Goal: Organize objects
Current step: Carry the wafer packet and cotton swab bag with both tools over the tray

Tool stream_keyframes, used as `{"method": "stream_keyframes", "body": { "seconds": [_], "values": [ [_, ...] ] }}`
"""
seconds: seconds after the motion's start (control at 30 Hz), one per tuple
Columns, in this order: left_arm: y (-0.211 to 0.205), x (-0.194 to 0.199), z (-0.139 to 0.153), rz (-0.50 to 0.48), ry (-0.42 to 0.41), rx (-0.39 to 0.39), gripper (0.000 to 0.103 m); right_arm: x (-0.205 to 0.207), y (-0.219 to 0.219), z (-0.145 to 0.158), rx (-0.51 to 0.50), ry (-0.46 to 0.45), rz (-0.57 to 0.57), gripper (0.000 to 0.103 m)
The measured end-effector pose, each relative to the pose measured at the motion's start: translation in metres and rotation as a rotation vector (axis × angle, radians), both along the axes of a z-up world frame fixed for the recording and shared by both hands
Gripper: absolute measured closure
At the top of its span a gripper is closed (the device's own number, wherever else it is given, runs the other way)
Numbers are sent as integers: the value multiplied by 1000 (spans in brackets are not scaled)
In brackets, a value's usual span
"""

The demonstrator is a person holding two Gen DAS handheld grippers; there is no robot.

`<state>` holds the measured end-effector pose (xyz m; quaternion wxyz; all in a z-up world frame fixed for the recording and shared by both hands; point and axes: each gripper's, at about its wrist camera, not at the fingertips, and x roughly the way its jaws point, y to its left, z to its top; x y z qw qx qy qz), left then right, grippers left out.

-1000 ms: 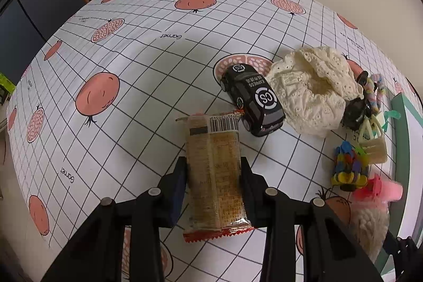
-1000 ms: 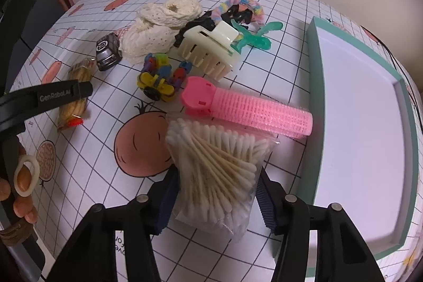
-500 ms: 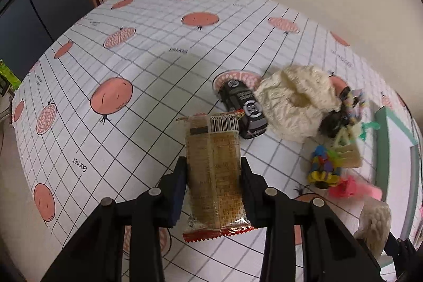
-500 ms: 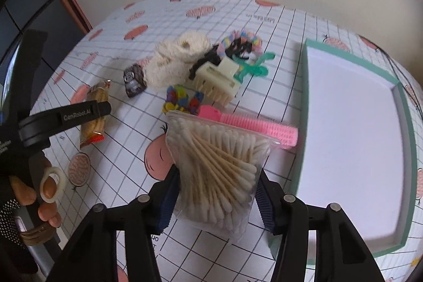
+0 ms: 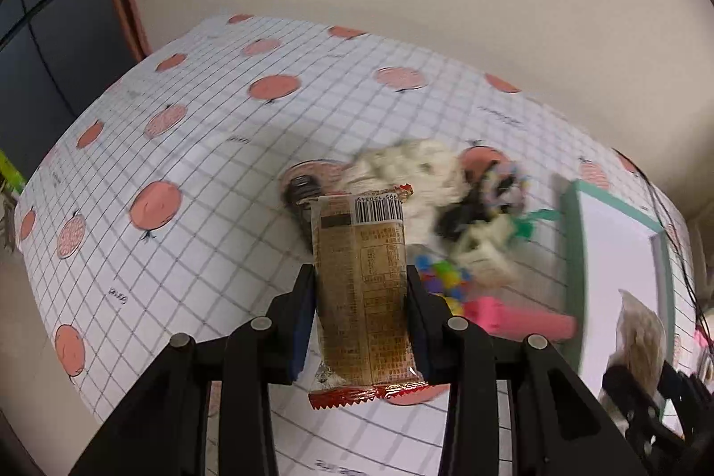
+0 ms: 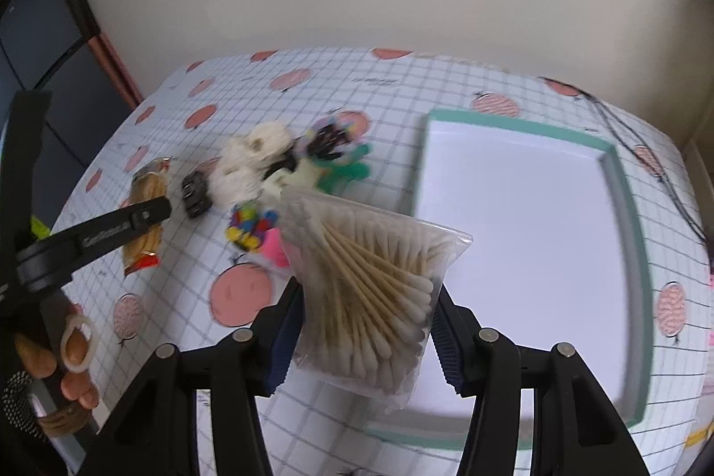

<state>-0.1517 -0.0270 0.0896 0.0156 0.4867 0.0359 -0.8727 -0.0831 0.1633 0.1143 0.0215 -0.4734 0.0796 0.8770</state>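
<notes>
My left gripper (image 5: 361, 320) is shut on a brown snack packet (image 5: 363, 288) with a barcode and a red crimped end, held above the table. My right gripper (image 6: 363, 331) is shut on a clear bag of cotton swabs (image 6: 370, 288), lifted beside the left edge of the teal-rimmed white tray (image 6: 624, 181). In the right wrist view the left gripper (image 6: 154, 210) with the snack packet (image 6: 145, 208) shows at the left. The left wrist view catches the bag of cotton swabs (image 5: 640, 337) over the tray (image 5: 573, 244) at the far right.
A heap lies mid-table: a black toy car (image 6: 195, 194), cream lace cloth (image 6: 250, 163), cream hair claw (image 6: 290, 179), green clip (image 6: 352, 168), colourful clips (image 6: 250, 226), pink hair roller (image 5: 522, 320). A hand (image 6: 53, 360) grips the left tool. A wall stands behind; cables (image 6: 647, 163) run at the right.
Both grippers have risen higher off the table with their loads. The right one has moved toward the tray; the table and heap look smaller and farther away.
</notes>
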Motion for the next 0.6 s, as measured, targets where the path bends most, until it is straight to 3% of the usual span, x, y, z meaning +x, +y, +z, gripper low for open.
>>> {"method": "stream_keyframes", "body": {
  "seconds": [0.4,0.6],
  "values": [
    [93,3,20,-183,52,91,64,3,96,-6,-19,22,-206,47],
    [142,-6,12,-290,46,88,64,-9,126,-12,-6,27,-256,47]
  ]
}}
